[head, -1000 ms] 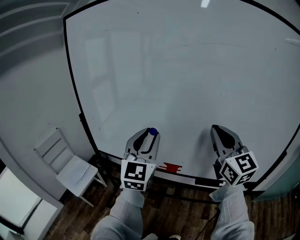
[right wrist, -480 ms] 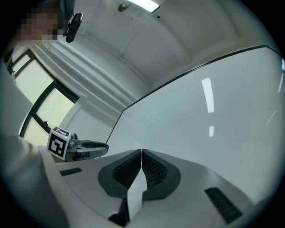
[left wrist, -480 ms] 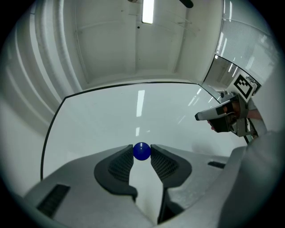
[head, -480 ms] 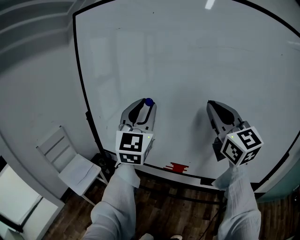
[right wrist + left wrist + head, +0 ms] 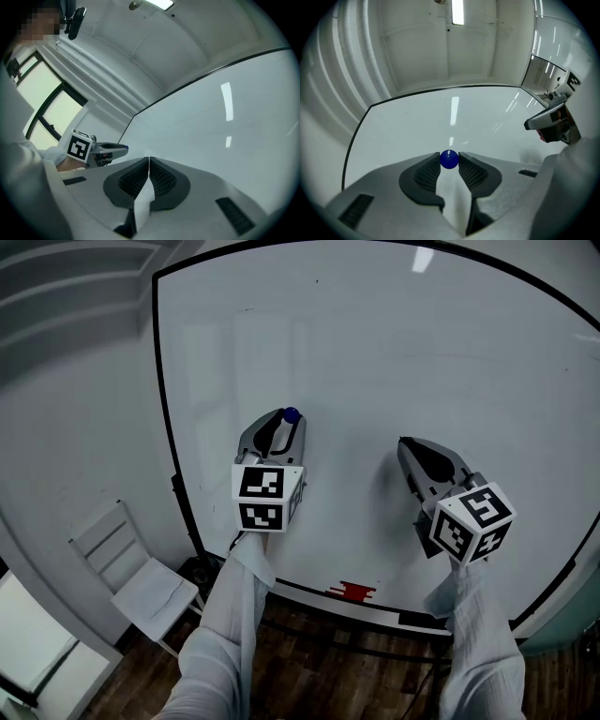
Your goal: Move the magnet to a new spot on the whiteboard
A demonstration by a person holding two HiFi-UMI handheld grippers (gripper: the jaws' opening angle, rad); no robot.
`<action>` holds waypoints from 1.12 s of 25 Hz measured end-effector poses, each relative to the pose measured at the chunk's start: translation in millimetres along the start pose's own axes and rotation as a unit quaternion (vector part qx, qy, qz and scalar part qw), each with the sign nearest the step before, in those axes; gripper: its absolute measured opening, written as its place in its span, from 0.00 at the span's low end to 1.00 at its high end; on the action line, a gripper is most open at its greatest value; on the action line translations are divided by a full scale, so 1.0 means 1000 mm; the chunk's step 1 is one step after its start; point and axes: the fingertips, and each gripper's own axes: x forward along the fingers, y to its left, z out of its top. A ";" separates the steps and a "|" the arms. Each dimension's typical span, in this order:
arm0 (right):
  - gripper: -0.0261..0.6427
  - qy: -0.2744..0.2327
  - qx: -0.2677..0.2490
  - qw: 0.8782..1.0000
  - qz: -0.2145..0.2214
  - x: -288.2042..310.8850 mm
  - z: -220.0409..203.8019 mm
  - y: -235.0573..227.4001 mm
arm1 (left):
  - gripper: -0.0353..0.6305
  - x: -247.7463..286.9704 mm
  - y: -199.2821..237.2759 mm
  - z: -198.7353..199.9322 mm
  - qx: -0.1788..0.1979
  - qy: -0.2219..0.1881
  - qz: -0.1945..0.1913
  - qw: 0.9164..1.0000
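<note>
From the head view, the left tool (image 5: 286, 423) pinches the small blue magnet (image 5: 292, 414) at its tips, held up against the lower-left part of the whiteboard (image 5: 422, 352). I can't tell whether the magnet touches the surface. By my reckoning the pickup is done, and what's left is setting the magnet down somewhere fresh and letting go. The board's black frame (image 5: 169, 427) runs close by at 9 o'clock of the magnet, and the bottom rail with a red object (image 5: 353, 592) lies off at 6 o'clock. There is wide bare board toward 12 and 2 o'clock. The right tool (image 5: 405, 444) hangs at 3 o'clock, well apart, and a white chair (image 5: 131, 568) stands beyond the frame at 7 o'clock. In the left gripper view, both ribbed pads press on the magnet (image 5: 449, 159) from either side, with clean board stretching ahead to the frame at 12 o'clock. The right tool (image 5: 548, 124) shows at 2 o'clock, clear of any path upward. In the right gripper view, the right tool (image 5: 148, 161) has its jaws pressed together on nothing. The left tool (image 5: 112, 149) is at its 9 o'clock, and open board spreads toward 1 o'clock.
</note>
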 end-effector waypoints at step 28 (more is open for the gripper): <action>0.08 0.006 -0.006 1.000 0.018 0.007 -0.007 0.004 | 0.30 0.030 0.035 -0.010 -0.037 0.042 0.012 0.998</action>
